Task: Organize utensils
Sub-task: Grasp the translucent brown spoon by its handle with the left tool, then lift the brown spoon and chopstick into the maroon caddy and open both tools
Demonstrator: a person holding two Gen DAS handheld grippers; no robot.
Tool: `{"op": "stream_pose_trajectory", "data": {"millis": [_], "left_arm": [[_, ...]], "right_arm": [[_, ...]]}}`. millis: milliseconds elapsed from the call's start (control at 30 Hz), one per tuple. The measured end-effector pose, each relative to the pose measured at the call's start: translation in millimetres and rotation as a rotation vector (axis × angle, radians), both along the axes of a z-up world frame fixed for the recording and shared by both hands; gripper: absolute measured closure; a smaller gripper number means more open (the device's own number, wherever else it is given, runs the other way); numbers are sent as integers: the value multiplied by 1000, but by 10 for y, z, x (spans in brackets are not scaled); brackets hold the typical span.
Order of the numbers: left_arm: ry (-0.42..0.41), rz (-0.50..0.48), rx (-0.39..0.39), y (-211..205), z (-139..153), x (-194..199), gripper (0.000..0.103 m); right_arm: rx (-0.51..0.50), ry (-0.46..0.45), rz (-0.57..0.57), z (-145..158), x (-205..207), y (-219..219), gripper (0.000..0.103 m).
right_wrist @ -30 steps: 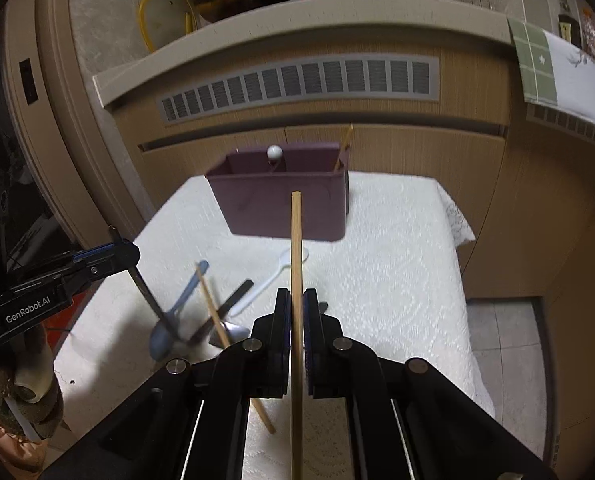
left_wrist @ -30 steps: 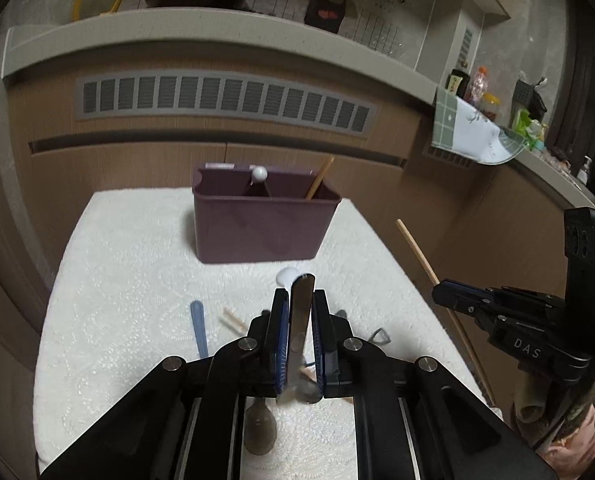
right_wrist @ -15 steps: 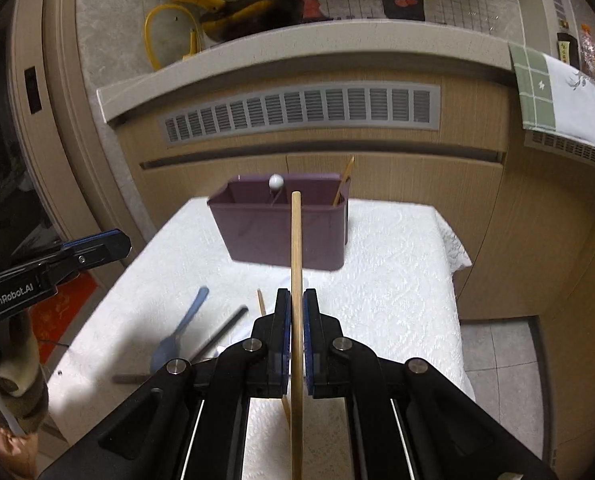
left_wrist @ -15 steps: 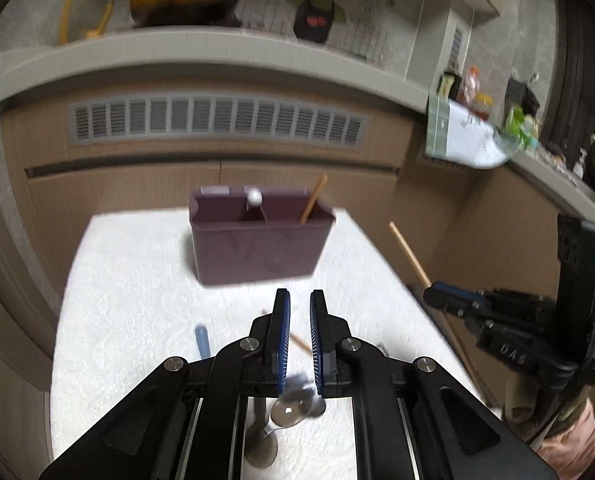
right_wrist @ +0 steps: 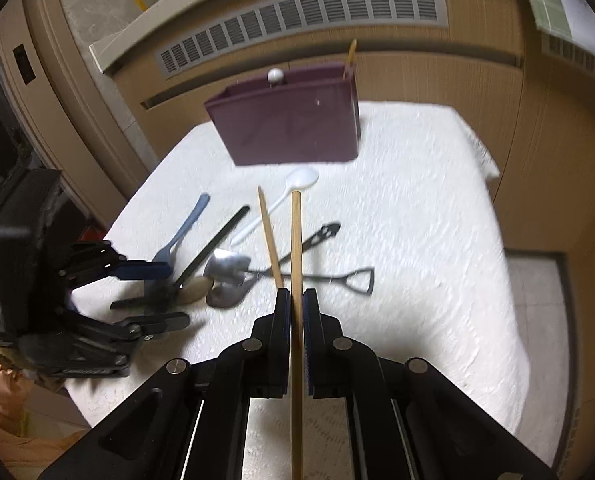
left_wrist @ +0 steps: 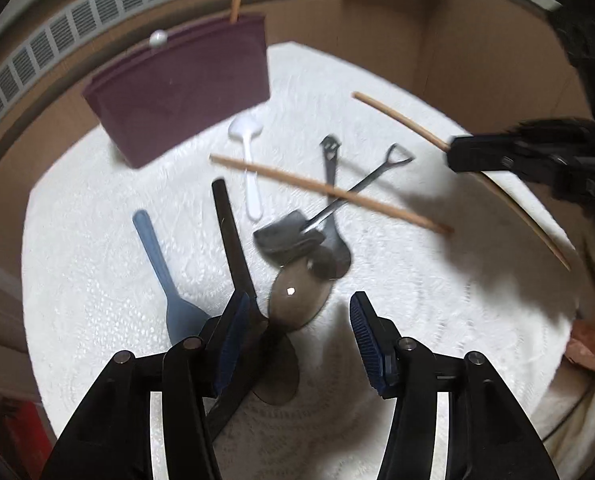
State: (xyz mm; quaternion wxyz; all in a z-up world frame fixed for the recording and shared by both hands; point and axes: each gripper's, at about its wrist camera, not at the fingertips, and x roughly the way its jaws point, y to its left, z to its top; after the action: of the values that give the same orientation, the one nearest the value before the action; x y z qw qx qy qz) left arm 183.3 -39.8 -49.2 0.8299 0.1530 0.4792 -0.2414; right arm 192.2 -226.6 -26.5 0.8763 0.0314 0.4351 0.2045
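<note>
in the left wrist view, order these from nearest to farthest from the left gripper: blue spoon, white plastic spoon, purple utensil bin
1. blue spoon: bowl lies just left of the left gripper, whose jaws are opening.
2. white plastic spoon: mid-cloth, ahead of the gripper.
3. purple utensil bin: far end of the white cloth, upper left.

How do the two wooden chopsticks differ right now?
One chopstick is clamped in the shut right gripper and raised off the cloth; the other chopstick lies loose on the white cloth. The held one touches no other utensil; the loose one lies across the shovel-shaped spoon. Both are plain light wood.
</note>
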Motion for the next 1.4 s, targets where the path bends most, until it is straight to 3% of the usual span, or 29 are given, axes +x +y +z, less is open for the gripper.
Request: {"op": "stream_pose_trajectory", "data": {"millis": [200, 300, 533, 733, 1000, 1400], "left_arm": [[46, 57, -73, 49, -50, 183, 50], [9, 90, -35, 47, -47, 191, 66], [23, 174, -120, 284, 10, 215, 67], [-36, 218, -187, 364, 143, 148, 66], [-147, 265, -354, 536, 717, 49, 67], [-292, 301, -504, 534, 1385, 298, 67]], "right_arm": [[-33, 51, 24, -221, -5, 113, 97], [-70, 76, 27, -321, 31, 154, 97], [-154, 76, 47, -371, 218, 351, 96], [-256, 65, 45, -459, 371, 548, 97], [-82, -42, -3, 116, 309, 256, 97], [-11, -229, -58, 838, 463, 147, 97]]}}
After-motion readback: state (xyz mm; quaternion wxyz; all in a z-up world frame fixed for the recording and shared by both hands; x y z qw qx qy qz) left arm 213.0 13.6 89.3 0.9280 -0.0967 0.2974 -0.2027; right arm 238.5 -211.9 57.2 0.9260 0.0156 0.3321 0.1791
